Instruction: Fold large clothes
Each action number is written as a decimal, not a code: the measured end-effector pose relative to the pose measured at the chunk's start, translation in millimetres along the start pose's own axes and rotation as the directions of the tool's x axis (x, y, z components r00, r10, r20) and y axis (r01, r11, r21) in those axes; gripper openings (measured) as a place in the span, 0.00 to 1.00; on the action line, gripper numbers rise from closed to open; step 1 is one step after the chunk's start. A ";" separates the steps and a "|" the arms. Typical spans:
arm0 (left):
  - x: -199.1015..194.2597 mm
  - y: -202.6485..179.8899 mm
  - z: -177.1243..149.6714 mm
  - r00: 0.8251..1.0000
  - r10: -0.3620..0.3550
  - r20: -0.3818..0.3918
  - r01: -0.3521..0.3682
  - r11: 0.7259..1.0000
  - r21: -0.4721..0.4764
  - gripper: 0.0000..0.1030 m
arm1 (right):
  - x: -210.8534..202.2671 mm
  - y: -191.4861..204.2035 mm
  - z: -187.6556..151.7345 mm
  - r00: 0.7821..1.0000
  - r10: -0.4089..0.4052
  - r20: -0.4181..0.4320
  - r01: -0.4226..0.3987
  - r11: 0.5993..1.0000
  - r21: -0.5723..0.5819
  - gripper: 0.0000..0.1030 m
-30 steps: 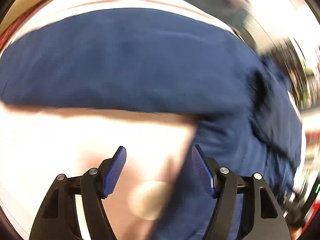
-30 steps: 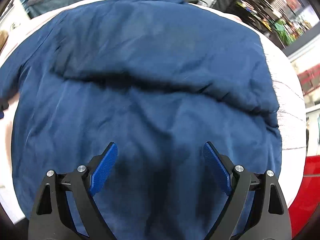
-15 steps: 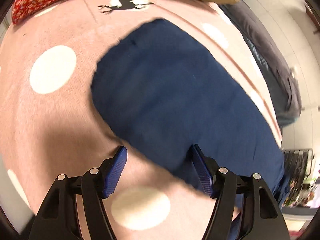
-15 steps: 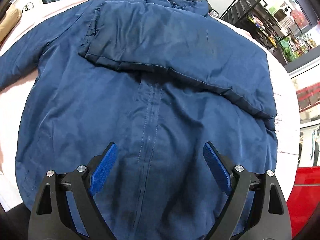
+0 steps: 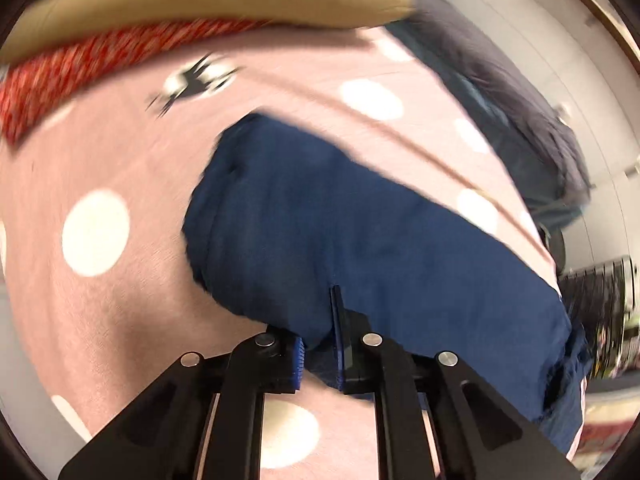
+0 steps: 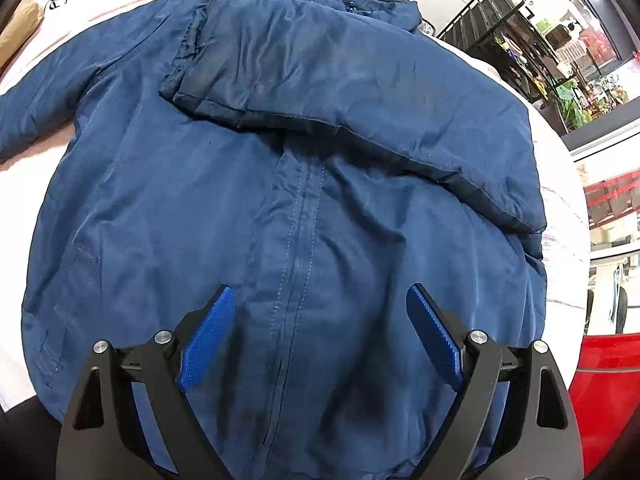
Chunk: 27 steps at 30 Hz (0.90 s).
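- Jacket [image 6: 304, 208]: navy, spread flat on pink dotted cover [image 5: 96, 320]; one sleeve [image 6: 360, 92] folded across chest.
- Left gripper [image 5: 320, 344]: jaws clenched on the other sleeve [image 5: 360, 240], apparently its lower edge.
- Right gripper [image 6: 320, 340]: jaws released above hem.

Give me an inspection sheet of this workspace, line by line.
Surface: pink cover with white dots.
Job's things: navy jacket lying flat, zipper up; one sleeve folded across the chest, the other sleeve stretched out on the cover.
Clutter: tan cushion, red patterned cloth and dark grey fabric at the far edge.
Grippers: left tool shut on the outstretched sleeve's edge; right tool open above the jacket's lower front, holding nothing.
Cables: nothing seen.
Surroundings: black wire rack with goods; red object at right.
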<state>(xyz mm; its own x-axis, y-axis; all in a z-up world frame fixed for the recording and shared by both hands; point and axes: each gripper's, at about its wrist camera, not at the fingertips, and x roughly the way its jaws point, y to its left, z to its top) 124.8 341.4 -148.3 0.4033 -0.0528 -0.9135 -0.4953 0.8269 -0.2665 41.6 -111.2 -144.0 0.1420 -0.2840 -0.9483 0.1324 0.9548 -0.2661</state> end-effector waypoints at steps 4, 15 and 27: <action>-26.8 -60.6 3.5 0.997 -0.060 0.056 0.052 0.988 0.142 0.09 | 3.8 -6.4 -0.1 1.000 0.009 -0.009 -0.009 1.000 0.022 0.84; -59.4 -262.2 -65.2 0.957 -0.289 -0.023 0.257 0.810 0.526 0.09 | 7.6 -39.0 -2.0 0.999 0.036 0.001 -0.035 0.991 0.129 0.84; -82.8 -432.7 -189.4 0.883 -0.424 -0.204 0.426 0.536 0.729 0.09 | 24.6 -110.5 -39.1 0.998 0.054 -0.041 -0.035 0.932 0.362 0.84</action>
<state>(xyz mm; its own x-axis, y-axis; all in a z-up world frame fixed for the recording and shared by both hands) 159.9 -118.1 -15.6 0.4086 -0.5112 -0.7561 0.4671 0.8289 -0.3080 -7.9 -220.2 -144.7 0.1082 -0.2281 -0.9676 0.4730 0.8679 -0.1516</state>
